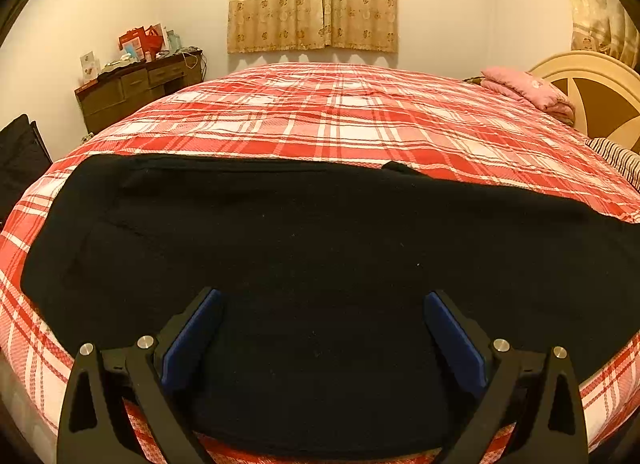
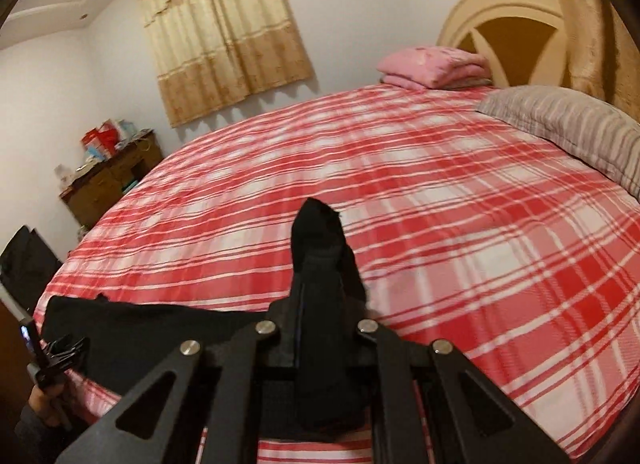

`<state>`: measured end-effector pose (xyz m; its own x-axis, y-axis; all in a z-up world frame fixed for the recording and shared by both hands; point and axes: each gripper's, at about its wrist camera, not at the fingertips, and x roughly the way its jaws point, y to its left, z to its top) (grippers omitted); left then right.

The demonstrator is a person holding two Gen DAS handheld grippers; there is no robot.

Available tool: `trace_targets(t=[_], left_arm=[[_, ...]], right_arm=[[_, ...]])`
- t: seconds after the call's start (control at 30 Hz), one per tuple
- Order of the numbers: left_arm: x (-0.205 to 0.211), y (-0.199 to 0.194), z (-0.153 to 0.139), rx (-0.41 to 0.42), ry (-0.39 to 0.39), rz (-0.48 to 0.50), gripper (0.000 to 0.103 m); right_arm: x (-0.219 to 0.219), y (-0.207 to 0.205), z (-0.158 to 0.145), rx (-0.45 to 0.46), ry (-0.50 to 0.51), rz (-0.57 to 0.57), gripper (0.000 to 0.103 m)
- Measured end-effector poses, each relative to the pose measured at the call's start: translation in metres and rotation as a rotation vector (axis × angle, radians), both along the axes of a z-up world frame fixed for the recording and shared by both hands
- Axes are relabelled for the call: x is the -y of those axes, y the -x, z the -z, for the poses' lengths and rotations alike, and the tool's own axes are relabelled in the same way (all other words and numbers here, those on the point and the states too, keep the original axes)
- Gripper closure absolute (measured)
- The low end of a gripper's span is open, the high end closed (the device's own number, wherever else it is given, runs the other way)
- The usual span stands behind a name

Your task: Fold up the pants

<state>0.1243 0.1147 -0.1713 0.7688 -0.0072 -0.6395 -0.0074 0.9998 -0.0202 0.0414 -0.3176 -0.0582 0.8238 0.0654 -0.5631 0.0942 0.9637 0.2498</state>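
The black pants (image 1: 280, 248) lie spread along the near edge of the bed (image 1: 340, 115), from its left corner toward the right. The left tool (image 1: 322, 300) hovers over them, fingers spread and pinching nothing. The right tool (image 2: 320, 264) is pressed together on one end of the pants, which bunches up between its fingers. This looks like the first fold: that end should next be carried leftward across the cloth and laid flat. Only the right wrist view shows the pinch and a hand (image 2: 40, 404) holding the left tool; only the left view shows the full spread.
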Motion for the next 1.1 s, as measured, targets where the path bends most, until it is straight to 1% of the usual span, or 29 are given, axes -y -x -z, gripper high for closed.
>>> trace_targets(t=[0.23, 0.37, 0.6, 0.77, 0.87, 1.0, 1.1], left_arm=[[-0.001, 0.001, -0.001, 0.003, 0.01, 0.002, 0.001], [-0.003, 0.004, -0.006, 0.013, 0.065, 0.017, 0.001], [0.002, 0.005, -0.01, 0.012, 0.09, 0.047, 0.001], [0.002, 0.007, -0.014, 0.021, 0.146, 0.07, 0.001], [0.006, 0.008, -0.017, 0.02, 0.181, 0.107, 0.001], [0.013, 0.011, -0.02, 0.028, 0.186, 0.145, 0.001], [0.017, 0.013, -0.02, 0.024, 0.189, 0.166, 0.001]], right_arm=[[-0.052, -0.019, 0.001, 0.0, -0.01, -0.116, 0.09], [-0.083, -0.03, 0.003, -0.007, -0.012, -0.173, 0.09], [-0.142, -0.055, 0.011, -0.032, 0.003, -0.273, 0.09], [-0.178, -0.067, 0.019, -0.05, 0.018, -0.338, 0.09], [-0.201, -0.073, 0.027, -0.062, 0.038, -0.373, 0.09], [-0.233, -0.079, 0.042, -0.084, 0.071, -0.414, 0.09], [-0.256, -0.084, 0.059, -0.11, 0.095, -0.448, 0.09]])
